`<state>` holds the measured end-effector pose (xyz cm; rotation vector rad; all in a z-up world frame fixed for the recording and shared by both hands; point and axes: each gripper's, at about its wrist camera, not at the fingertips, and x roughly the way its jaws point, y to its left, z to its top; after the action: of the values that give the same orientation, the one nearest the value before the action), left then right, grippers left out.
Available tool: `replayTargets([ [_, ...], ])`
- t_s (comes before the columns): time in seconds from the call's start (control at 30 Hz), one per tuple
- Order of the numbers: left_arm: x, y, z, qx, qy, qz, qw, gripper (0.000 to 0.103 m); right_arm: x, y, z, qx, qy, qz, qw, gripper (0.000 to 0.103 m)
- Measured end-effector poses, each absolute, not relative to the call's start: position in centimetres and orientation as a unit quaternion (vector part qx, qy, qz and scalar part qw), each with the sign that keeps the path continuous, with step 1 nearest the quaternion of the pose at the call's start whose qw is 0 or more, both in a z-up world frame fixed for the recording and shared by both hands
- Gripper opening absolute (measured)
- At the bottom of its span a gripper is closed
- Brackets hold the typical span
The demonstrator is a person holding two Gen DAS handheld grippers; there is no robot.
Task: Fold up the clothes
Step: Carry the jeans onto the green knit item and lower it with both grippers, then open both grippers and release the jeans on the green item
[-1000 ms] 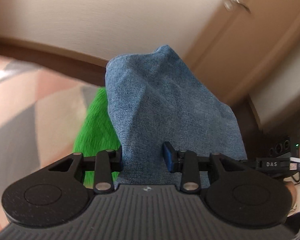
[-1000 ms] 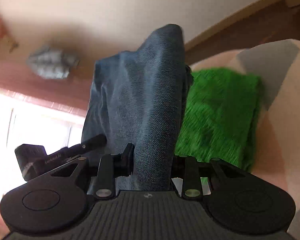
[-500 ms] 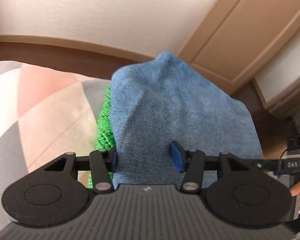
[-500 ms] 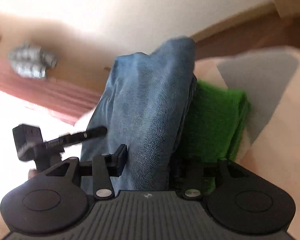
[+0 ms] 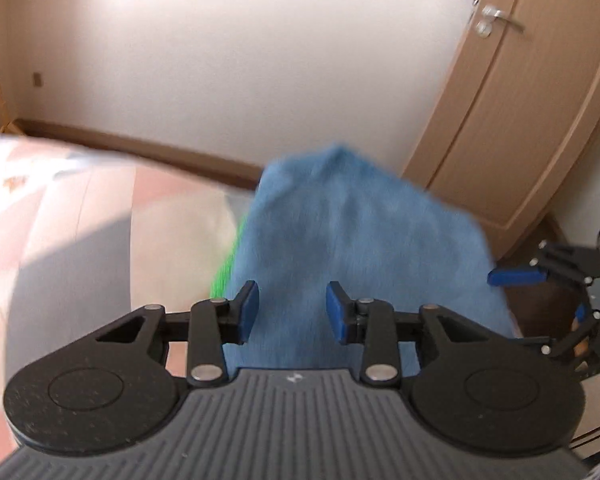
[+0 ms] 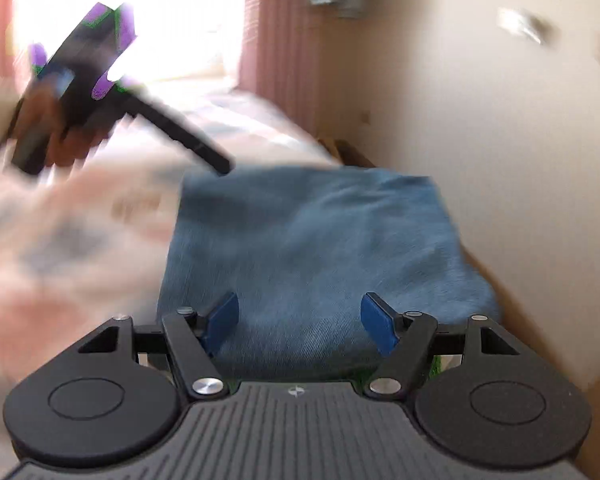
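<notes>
The blue jeans point(image 6: 312, 264) lie folded on the bed point(image 5: 80, 248), close to the wall point(image 5: 240, 60). They sit on top of a green cloth point(image 5: 226, 276), which peeks out at one edge. In the right wrist view the jeans look like a flat, neat block.

The left gripper point(image 5: 292, 312) hangs just over the jeans. Its jaws are spread apart and hold nothing. The right gripper point(image 6: 298, 320) is the same: jaws wide apart, nothing between them, with the jeans right in front. In the right wrist view the left gripper shows up as a dark blur, held by a hand point(image 6: 44, 128), well apart from the jeans.

It looks like this fold is done and the jeans have been let go. The pile seems finished for this piece. The next move is likely to reach for another piece of clothing. Both pictures are blurry, so small creases cannot be seen.
</notes>
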<state>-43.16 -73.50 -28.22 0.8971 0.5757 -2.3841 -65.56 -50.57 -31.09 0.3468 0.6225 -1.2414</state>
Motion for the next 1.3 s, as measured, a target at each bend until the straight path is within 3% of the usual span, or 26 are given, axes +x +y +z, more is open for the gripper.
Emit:
replayTargets([
  [0.2,-43.1,-71.9,-32.1,0.328,0.213,-0.867,0.308,0.039,-66.4,-50.5,-36.1,0.114,0.327,-0.542,0.765,0.087],
  [0.33,-43.6,-71.8,-31.1,0.326,0.216,-0.860,0.328,0.039,-67.3,-51.6,-35.1,0.154,0.320,-0.539,0.764,0.088],
  [0.47,-44.2,-71.2,-28.8,0.317,0.204,-0.865,0.332,0.033,-67.7,-51.3,-31.4,0.191,0.297,-0.550,0.757,0.070],
  [0.63,-46.7,-72.3,-27.3,0.293,0.181,-0.880,0.328,0.033,-70.5,-52.9,-30.0,0.206,0.232,-0.592,0.744,0.070],
  [0.83,-48.7,-74.8,-31.5,0.337,0.218,-0.844,0.355,0.034,-73.2,-54.8,-33.7,0.234,0.236,-0.582,0.742,0.068],
  [0.9,-49.0,-74.4,-30.6,0.338,0.218,-0.841,0.363,0.032,-73.6,-55.1,-33.3,0.249,0.239,-0.576,0.741,0.067],
  [1.1,-47.9,-69.2,-26.9,0.321,0.228,-0.844,0.365,0.037,-74.0,-53.1,-30.3,0.250,0.220,-0.583,0.741,0.062],
  [1.3,-49.4,-61.8,-29.5,0.353,0.258,-0.814,0.383,0.038,-73.8,-53.8,-32.2,0.285,0.265,-0.572,0.722,0.066],
])
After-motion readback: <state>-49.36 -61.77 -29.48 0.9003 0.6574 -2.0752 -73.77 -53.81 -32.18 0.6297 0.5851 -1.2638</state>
